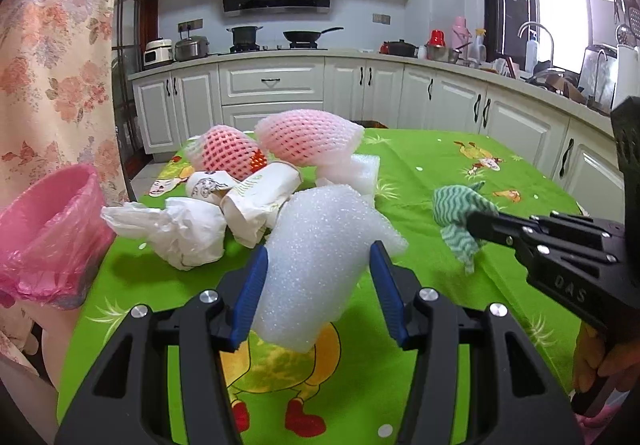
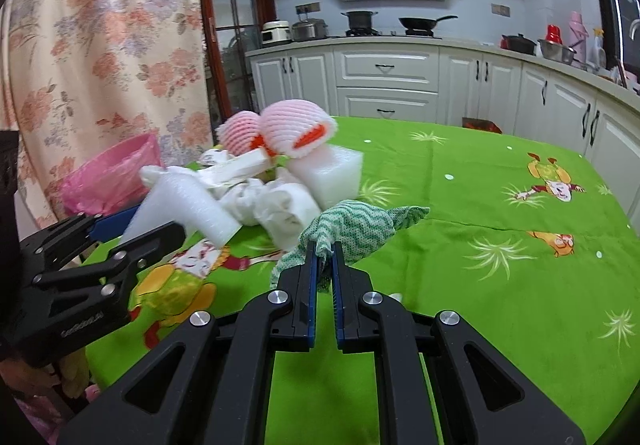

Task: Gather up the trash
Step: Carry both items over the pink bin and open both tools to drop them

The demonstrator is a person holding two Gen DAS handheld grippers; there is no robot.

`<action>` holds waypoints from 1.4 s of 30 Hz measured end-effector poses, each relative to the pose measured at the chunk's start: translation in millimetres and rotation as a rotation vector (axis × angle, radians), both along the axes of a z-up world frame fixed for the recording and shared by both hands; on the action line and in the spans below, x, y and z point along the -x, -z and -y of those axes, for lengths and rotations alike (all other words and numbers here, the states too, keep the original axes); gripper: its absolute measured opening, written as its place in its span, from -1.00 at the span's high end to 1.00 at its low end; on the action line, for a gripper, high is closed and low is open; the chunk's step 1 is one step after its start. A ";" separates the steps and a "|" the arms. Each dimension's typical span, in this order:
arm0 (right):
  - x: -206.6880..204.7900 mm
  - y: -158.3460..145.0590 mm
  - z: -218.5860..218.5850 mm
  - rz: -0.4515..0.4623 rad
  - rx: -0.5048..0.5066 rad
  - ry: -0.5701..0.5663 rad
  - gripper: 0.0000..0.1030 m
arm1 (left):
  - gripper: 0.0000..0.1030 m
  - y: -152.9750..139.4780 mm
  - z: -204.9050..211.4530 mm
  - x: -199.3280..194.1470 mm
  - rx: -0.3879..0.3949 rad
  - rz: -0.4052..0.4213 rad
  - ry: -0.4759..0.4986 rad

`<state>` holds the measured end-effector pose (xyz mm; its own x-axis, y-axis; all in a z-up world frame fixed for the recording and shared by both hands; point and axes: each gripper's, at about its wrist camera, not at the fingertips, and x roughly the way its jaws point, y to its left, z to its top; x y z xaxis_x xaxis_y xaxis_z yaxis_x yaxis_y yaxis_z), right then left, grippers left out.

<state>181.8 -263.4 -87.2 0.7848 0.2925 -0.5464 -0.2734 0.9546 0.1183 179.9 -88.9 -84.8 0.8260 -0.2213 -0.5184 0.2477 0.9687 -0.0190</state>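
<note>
The left gripper (image 1: 318,269) clamps a white foam sheet (image 1: 316,265) between its blue pads, holding it clear of the green tabletop (image 1: 440,173). At about three o'clock from it in the left wrist view, the right gripper (image 2: 325,251) is closed on a crumpled green wavy cloth (image 2: 352,229), which hangs off its fingertips. At eleven o'clock from the foam lies the remaining pile: crumpled white paper (image 1: 192,229), two pink foam fruit nets (image 1: 308,137) and a white foam block (image 1: 360,173). A pink-lined bin (image 1: 48,237) stands at nine o'clock, beside the tabletop's edge.
</note>
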 end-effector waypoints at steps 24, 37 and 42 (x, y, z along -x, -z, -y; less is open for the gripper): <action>16.6 -36.1 -91.6 0.100 0.052 -0.264 0.83 | 0.01 -31.4 -86.9 39.2 0.056 0.095 -0.199; -26.3 -65.2 -177.4 0.168 0.027 -0.443 0.83 | 0.01 -61.5 -184.2 26.1 0.037 0.156 -0.412; -41.4 -73.2 -213.2 0.198 0.026 -0.516 0.83 | 0.01 -69.3 -215.9 14.4 0.027 0.167 -0.467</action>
<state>223.2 -50.2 -14.0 0.6318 0.6545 -0.4153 -0.7209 0.6931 -0.0043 165.5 127.1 -15.5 0.9116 0.1807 -0.3693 -0.2109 0.9766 -0.0427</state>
